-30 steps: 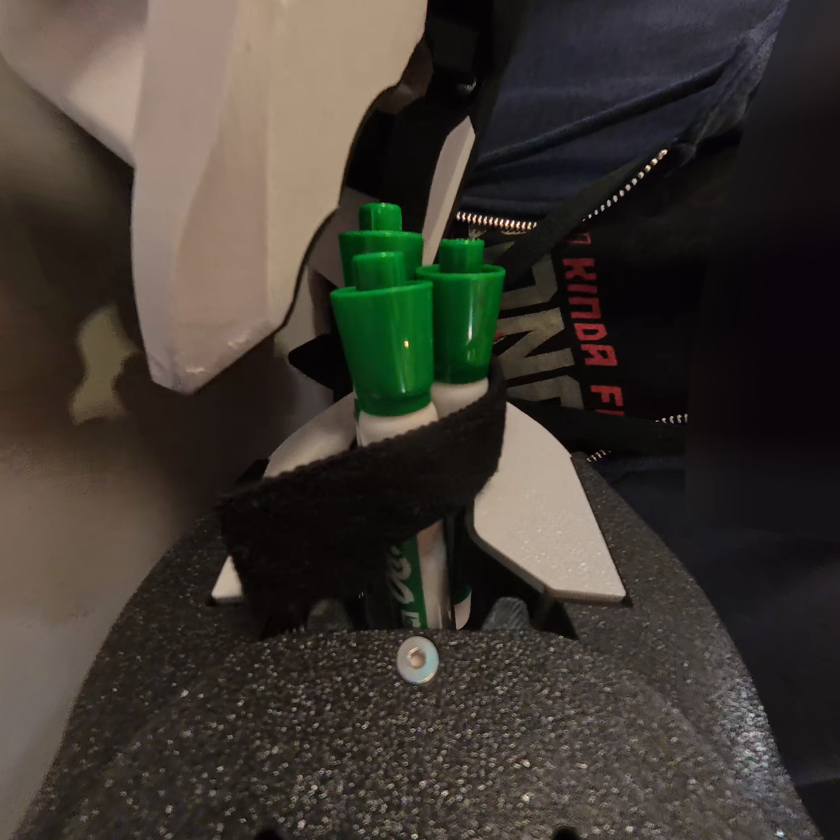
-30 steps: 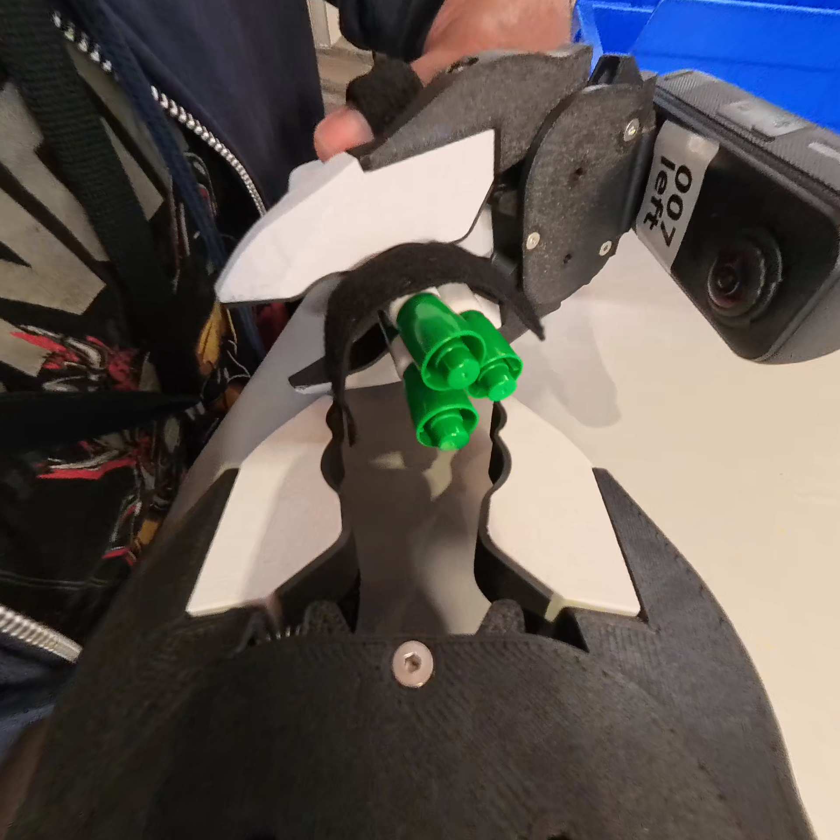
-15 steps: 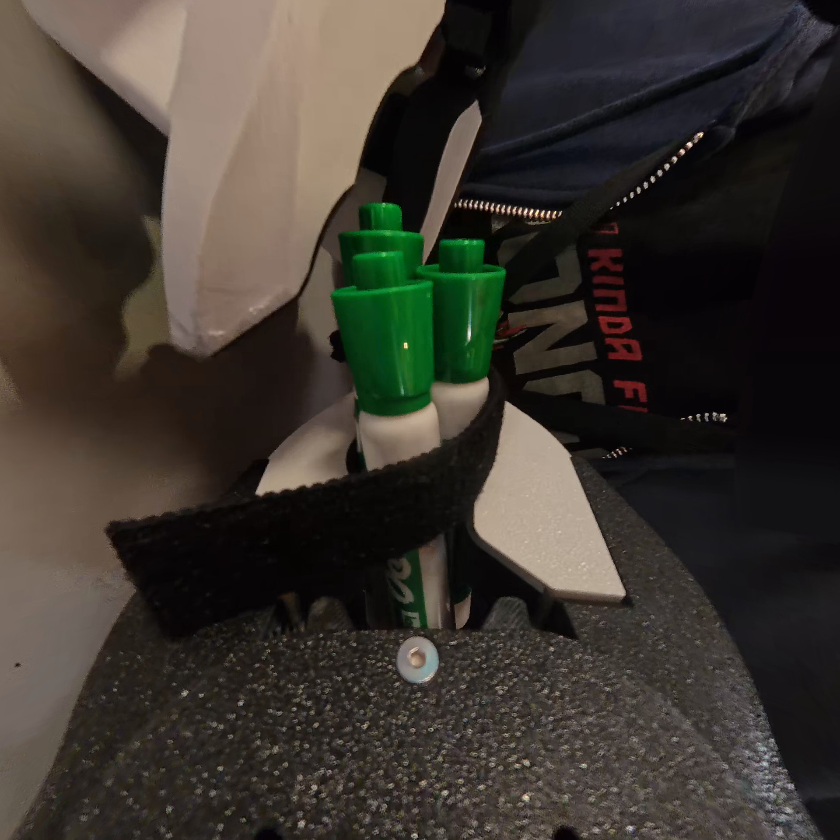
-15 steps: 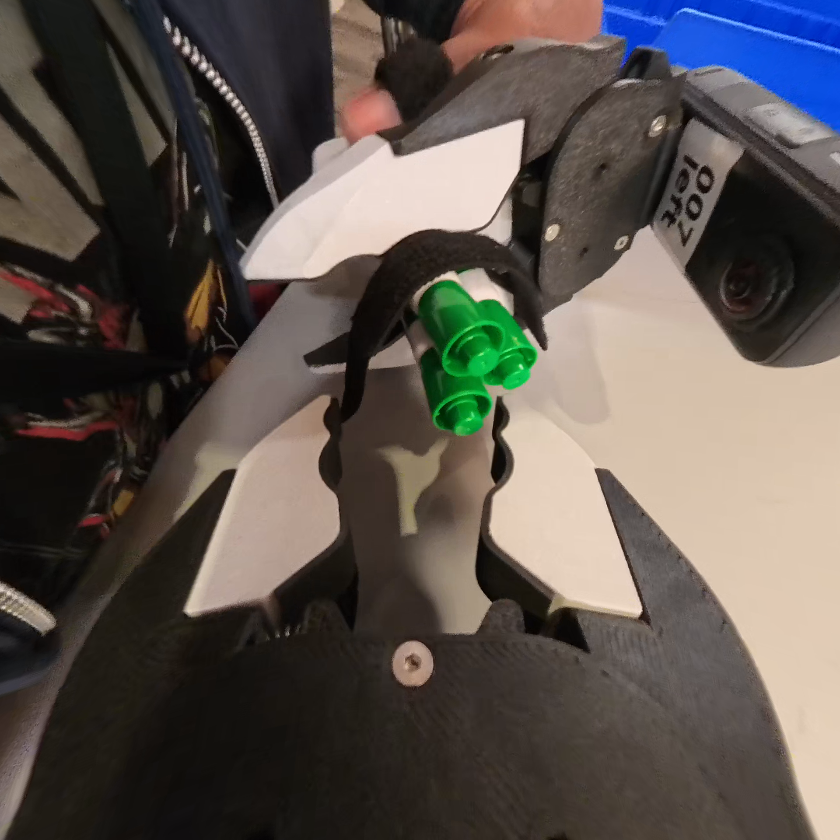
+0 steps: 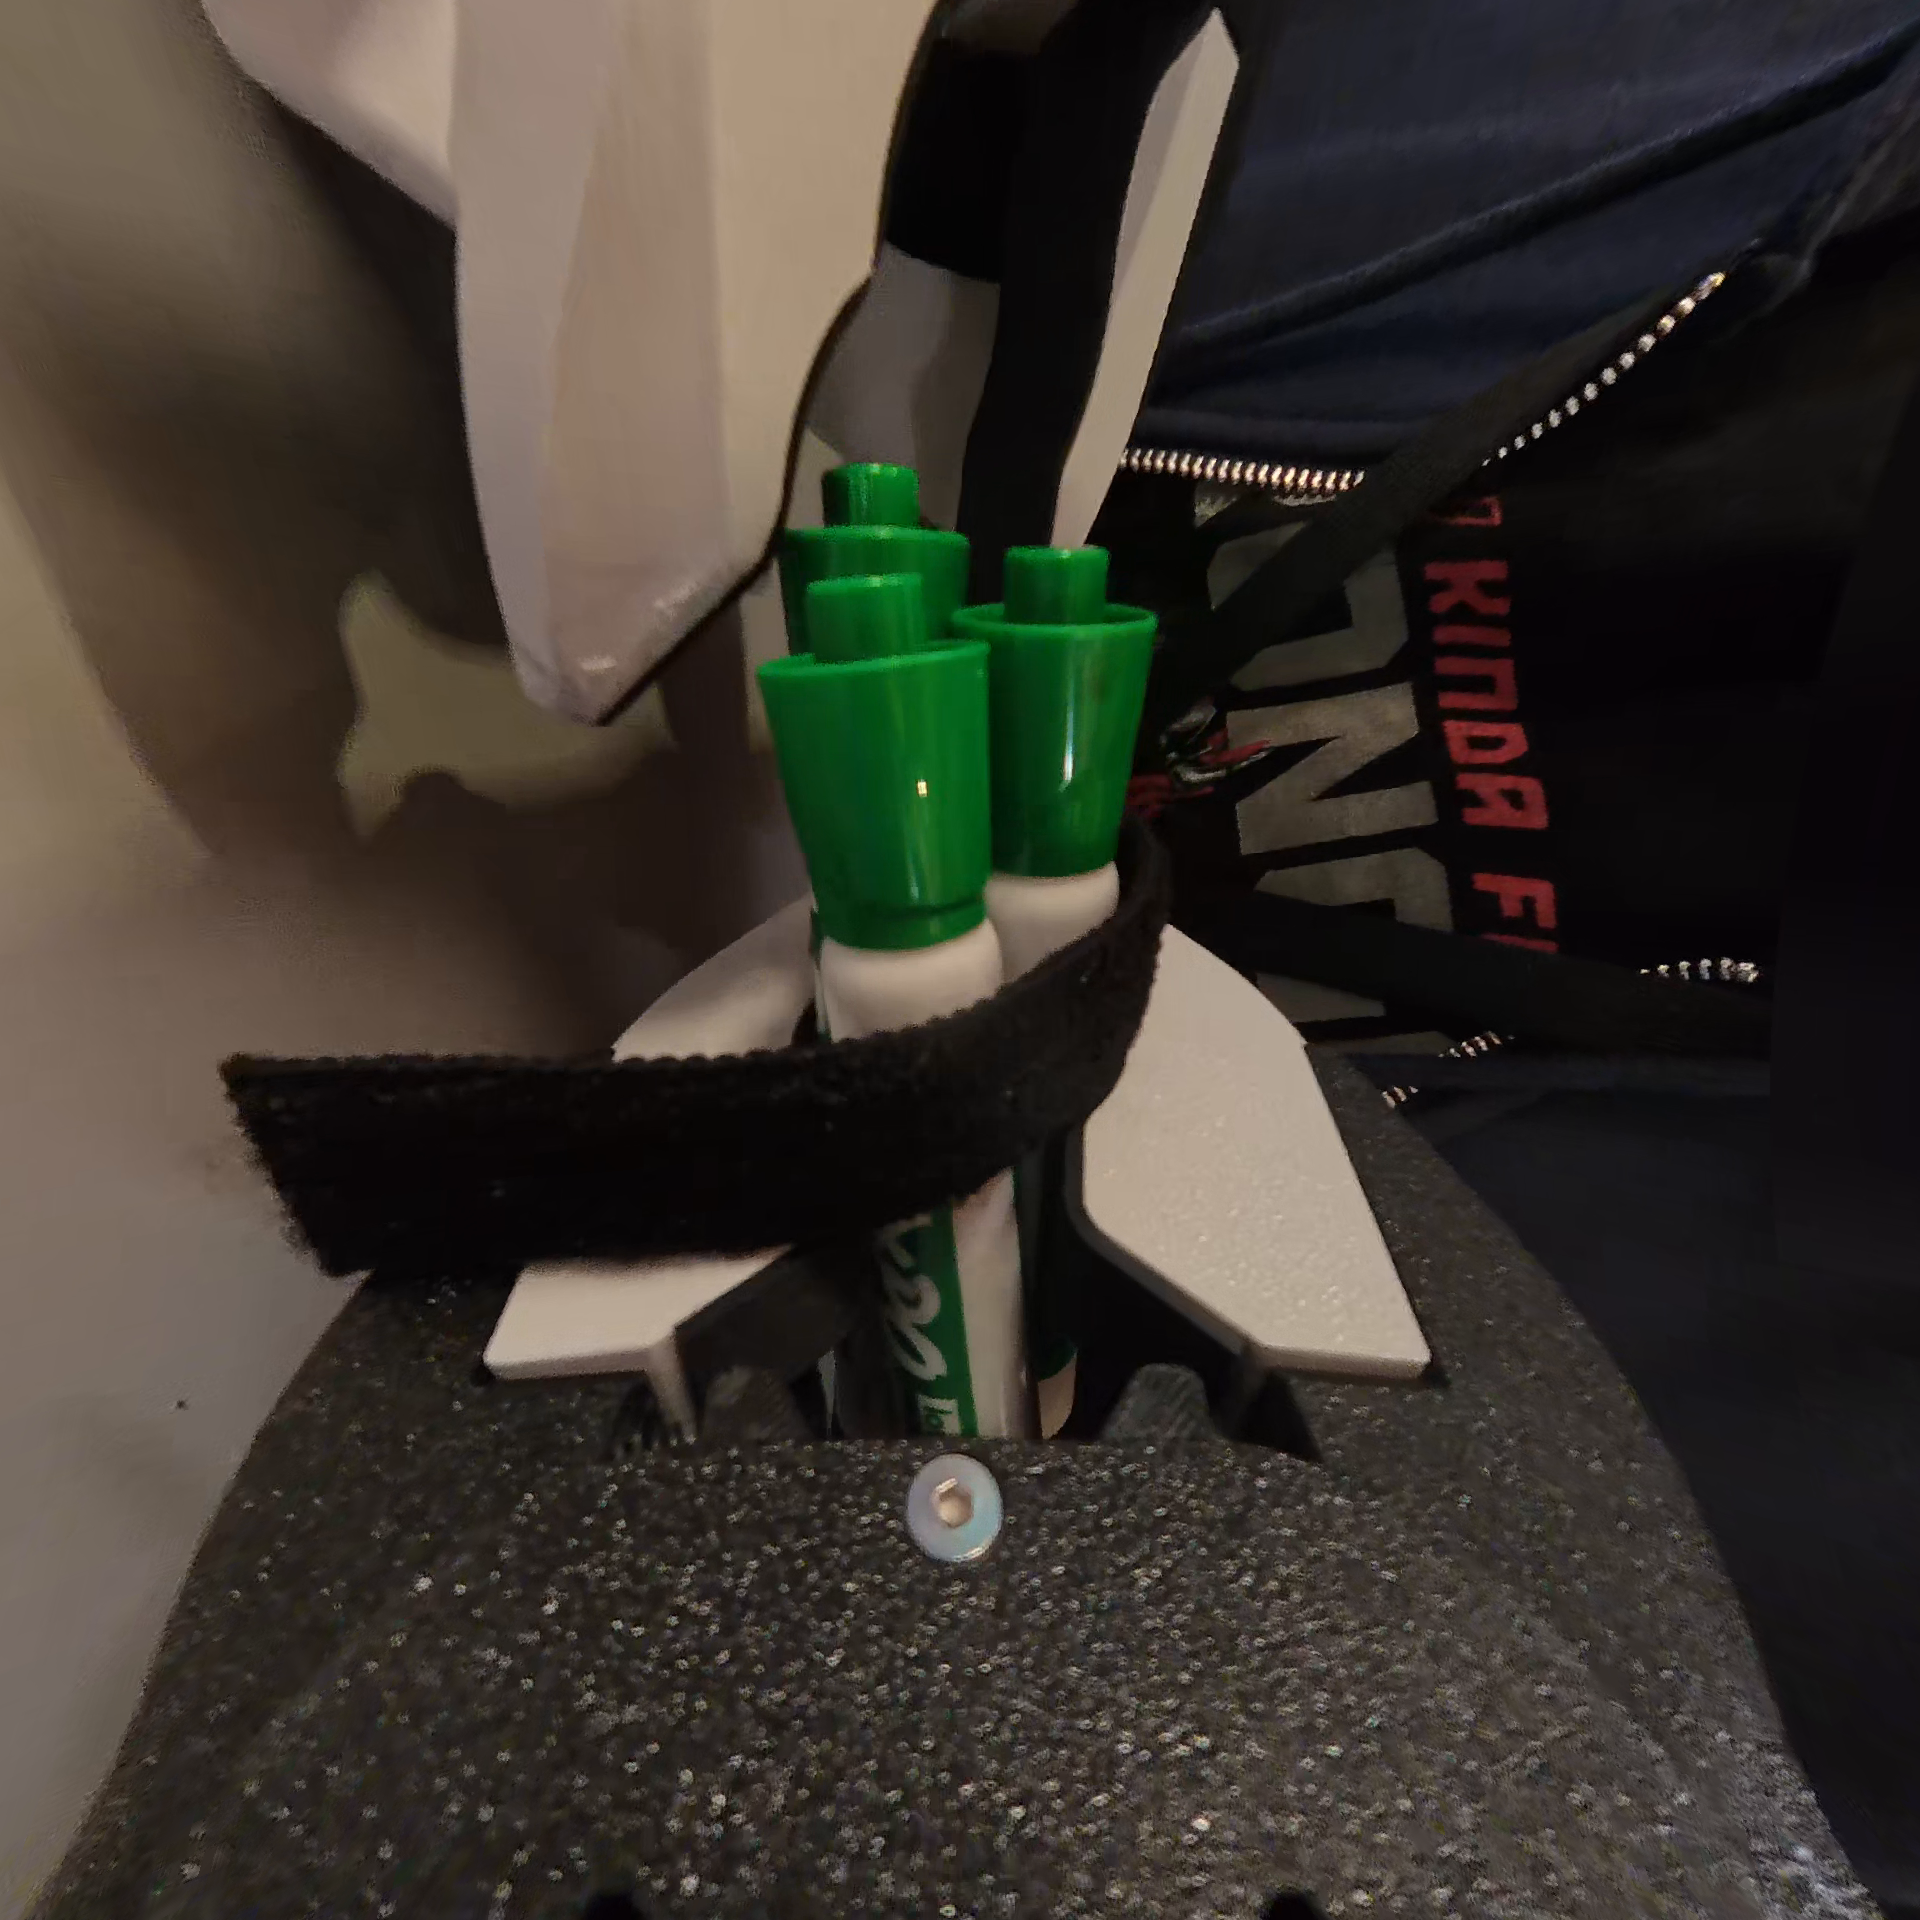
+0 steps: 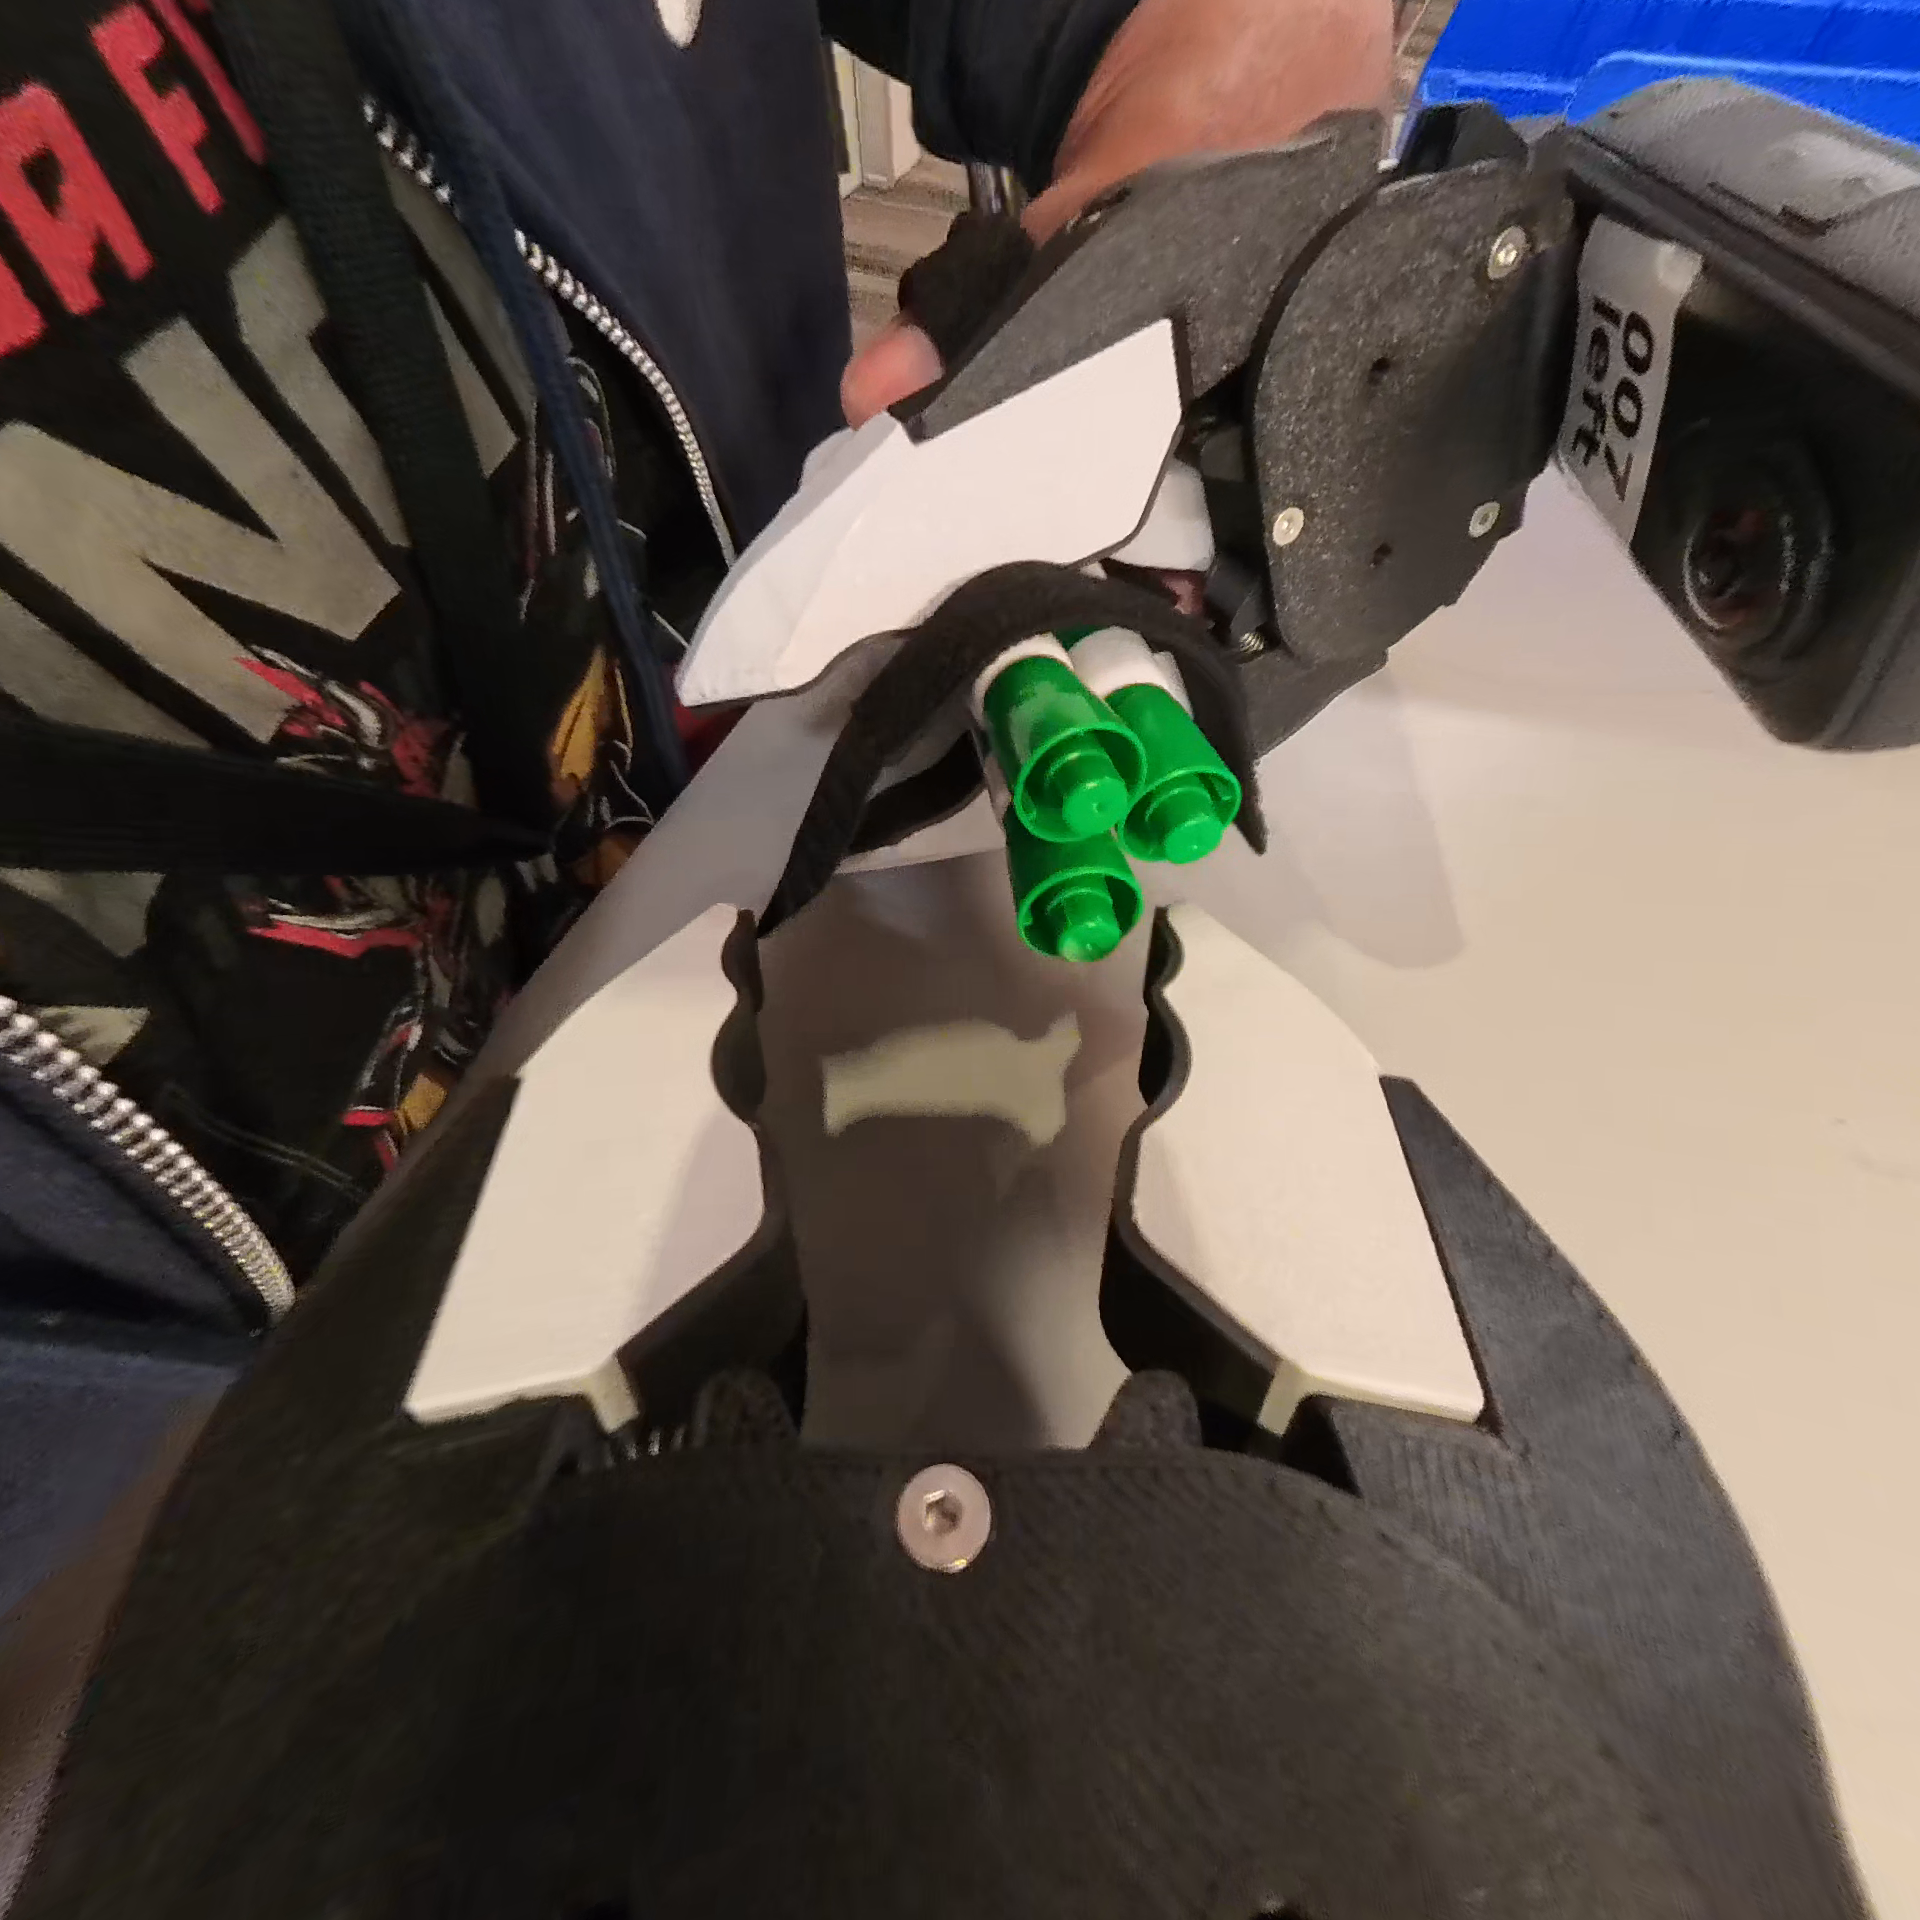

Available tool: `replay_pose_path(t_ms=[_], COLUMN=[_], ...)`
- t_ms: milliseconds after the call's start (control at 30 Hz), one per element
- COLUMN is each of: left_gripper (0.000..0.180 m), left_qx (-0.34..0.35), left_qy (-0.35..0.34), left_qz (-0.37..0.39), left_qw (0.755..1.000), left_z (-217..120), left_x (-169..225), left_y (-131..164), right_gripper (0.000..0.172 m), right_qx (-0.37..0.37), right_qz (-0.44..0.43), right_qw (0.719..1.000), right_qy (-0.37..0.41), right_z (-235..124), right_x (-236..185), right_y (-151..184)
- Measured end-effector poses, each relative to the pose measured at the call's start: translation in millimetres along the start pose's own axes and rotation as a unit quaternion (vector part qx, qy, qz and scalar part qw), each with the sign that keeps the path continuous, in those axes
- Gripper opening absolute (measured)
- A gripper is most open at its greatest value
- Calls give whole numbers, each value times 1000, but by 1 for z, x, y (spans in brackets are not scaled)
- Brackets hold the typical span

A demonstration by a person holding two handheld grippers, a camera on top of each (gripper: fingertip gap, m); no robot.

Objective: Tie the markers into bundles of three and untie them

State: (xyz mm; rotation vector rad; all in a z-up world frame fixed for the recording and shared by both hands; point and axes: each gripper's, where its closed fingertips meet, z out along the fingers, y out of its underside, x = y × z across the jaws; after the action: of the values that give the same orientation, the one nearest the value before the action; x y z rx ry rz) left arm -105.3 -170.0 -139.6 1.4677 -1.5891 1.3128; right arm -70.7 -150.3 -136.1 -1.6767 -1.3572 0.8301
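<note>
White tabletop [image 6: 1558,1039] lies beneath. Left gripper [image 5: 966,997] pinches three green markers [image 5: 883,790], with a black hook-and-loop strap [image 5: 675,1132] half-wrapped around them. Right gripper [image 6: 951,935] is spread, empty. Risk: the strap's loose end springs back, unwinding.

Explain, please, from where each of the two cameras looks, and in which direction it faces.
Left wrist view: sits on the left gripper, looks along the three green markers it clamps toward the person's jacket; the black strap crosses in front.
Right wrist view: sits on the open right gripper, faces the left gripper, the hand and the white table.
Shared: markers, strap, jacket.
</note>
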Motion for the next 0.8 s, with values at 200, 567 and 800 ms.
replay_pose_path(t_ms=[200,567,800], left_gripper=[41,42,43], left_qx=[-1,6,6], left_qy=[-26,-55,-51], left_qz=[3,11,20], left_qw=[1000,998,998], left_z=[-2,-8,-7], left_x=[-6,-9,-3], left_y=[0,-4,-5], right_gripper=[73,41,29], right_qx=[14,-29,-84], right_qz=[26,53,6], right_qw=[999,998,993], right_qy=[-12,35,76], right_z=[-5,0,4], right_x=[1,18,25], right_y=[-3,10,25])
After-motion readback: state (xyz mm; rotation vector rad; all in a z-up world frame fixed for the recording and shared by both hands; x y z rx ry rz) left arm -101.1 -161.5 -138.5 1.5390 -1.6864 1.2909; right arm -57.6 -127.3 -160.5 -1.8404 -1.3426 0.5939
